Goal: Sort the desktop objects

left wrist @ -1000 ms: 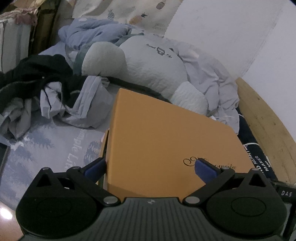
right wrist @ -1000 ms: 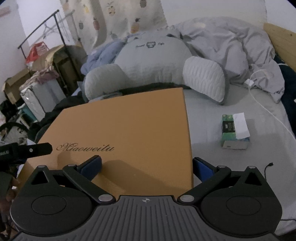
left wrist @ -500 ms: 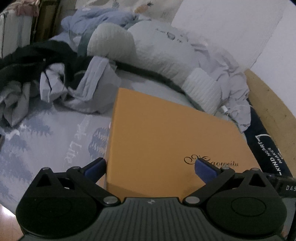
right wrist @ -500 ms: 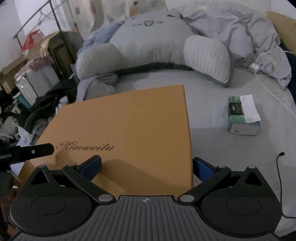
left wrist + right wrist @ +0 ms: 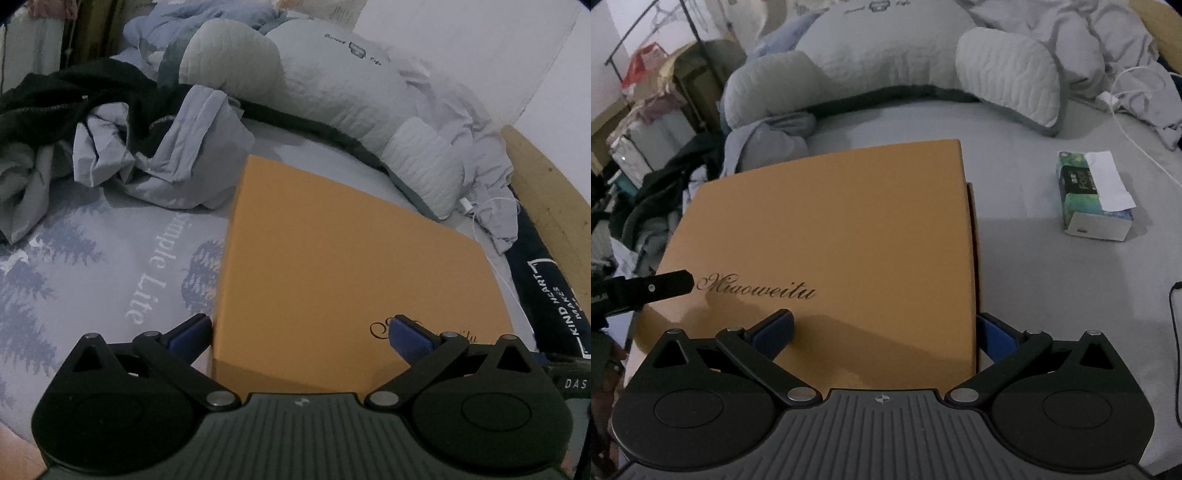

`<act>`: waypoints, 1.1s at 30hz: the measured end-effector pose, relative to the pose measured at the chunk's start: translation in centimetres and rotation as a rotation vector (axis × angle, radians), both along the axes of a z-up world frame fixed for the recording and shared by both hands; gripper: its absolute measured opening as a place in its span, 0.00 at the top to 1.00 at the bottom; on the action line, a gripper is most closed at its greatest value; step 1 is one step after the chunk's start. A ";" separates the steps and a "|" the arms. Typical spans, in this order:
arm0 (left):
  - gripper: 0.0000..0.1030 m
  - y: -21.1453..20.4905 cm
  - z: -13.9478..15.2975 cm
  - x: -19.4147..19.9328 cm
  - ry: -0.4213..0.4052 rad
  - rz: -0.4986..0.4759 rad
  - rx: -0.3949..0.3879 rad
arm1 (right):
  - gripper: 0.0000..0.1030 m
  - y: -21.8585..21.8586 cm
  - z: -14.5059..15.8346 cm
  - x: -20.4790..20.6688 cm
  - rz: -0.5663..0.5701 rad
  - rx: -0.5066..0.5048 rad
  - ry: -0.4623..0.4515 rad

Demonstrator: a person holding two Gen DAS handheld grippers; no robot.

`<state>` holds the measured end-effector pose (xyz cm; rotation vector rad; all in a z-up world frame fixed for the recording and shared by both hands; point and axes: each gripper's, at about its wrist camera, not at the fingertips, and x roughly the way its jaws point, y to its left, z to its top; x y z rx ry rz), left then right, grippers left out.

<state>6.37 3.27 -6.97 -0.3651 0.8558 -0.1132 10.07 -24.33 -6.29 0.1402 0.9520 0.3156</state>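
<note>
A large orange box lid with the script "Miaoweitu" fills both wrist views; it also shows in the right wrist view. My left gripper straddles its near left corner, jaws wide. My right gripper straddles its near right corner, one finger on top, the other beside the right edge. Neither visibly clamps the lid. The lid sits low over the bed; a darker box edge shows under its right side. The left gripper's finger shows at left in the right wrist view.
A tissue pack lies on the grey bed sheet to the right. A big grey pillow lies behind. Crumpled clothes are piled at left. A white charger cable and a black cable lie at right.
Both grippers and the orange lid have come down toward the bed. More of the sheet and pillow shows beyond the lid. The jaws have not changed.
</note>
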 end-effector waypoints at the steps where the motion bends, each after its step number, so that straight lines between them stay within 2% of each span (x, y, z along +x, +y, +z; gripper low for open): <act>1: 0.00 0.0 0.0 0.1 -0.003 -0.001 0.001 | 0.00 0.0 -0.1 0.0 0.000 -0.001 0.001; 16: 0.00 -0.3 -0.5 0.8 0.014 -0.017 -0.008 | 0.00 0.3 -1.4 0.3 0.005 -0.011 0.023; 25: 0.00 -0.5 -1.0 1.1 0.030 -0.025 0.002 | 0.00 0.1 -2.0 1.9 0.001 -0.032 0.076; 33: 0.00 -1.5 -2.0 2.3 0.080 -0.027 0.074 | 0.00 -0.1 -2.5 3.4 -0.003 -0.052 0.125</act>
